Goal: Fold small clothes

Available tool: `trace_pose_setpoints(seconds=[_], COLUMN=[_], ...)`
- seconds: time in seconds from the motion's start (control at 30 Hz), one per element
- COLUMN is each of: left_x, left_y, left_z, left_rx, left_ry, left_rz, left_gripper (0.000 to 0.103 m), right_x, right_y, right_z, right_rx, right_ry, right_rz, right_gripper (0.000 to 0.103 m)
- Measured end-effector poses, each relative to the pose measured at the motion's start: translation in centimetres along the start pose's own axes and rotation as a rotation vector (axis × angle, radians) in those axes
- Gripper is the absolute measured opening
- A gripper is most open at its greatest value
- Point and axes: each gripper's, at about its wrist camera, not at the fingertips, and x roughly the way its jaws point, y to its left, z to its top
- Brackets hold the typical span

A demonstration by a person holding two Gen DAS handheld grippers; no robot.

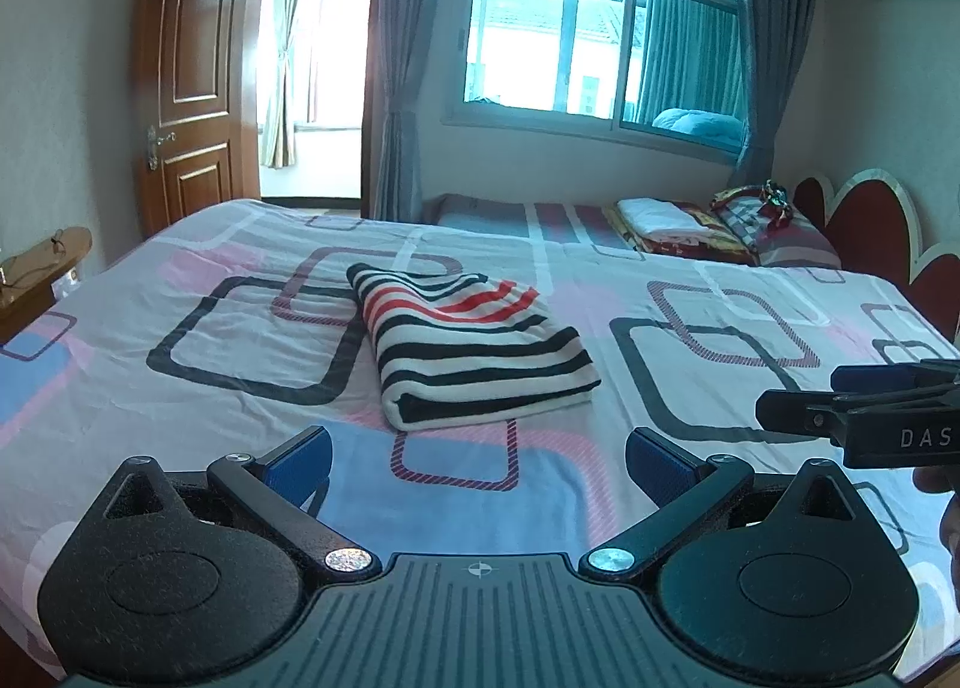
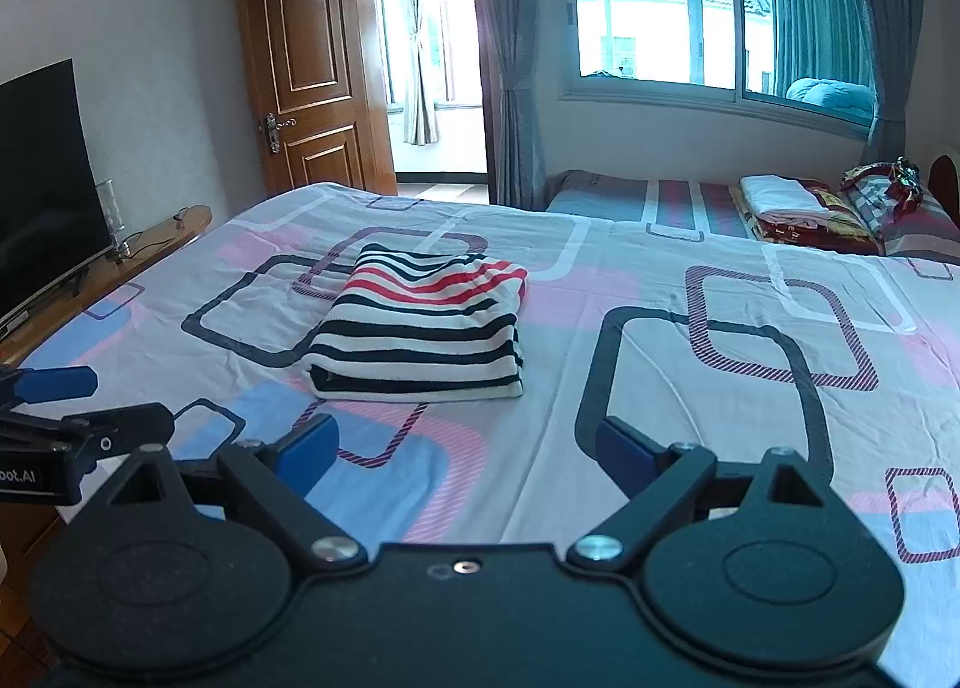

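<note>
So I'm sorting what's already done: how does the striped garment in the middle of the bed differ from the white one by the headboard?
The striped garment has black, white and red bands; the white garment is plain. The striped garment lies alone on the patterned bedsheet; the white garment tops a stack of colourful bedding. Both are folded, and neither gripper touches them.

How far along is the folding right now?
Done: the striped garment lies folded into a compact rectangle on the bed. In hand: nothing; the left gripper and right gripper are both open, short of it. Left: no other loose small clothes visible.
</note>
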Motion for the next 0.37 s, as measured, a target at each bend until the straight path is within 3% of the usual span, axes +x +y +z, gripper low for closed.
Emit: trace_pose_setpoints(seconds=[0.37], left_x=[-0.4], left_y=[0.09], left_z=[0.17], left_rx=[-0.017], left_ry=[-0.03], left_rz=[-0.051], left_gripper=[0.103], right_x=[-0.04], right_y=[-0.23], right_z=[-0.07], right_rx=[-0.003], right_ry=[-0.004], right_rz=[0.007], right_gripper=[0.092])
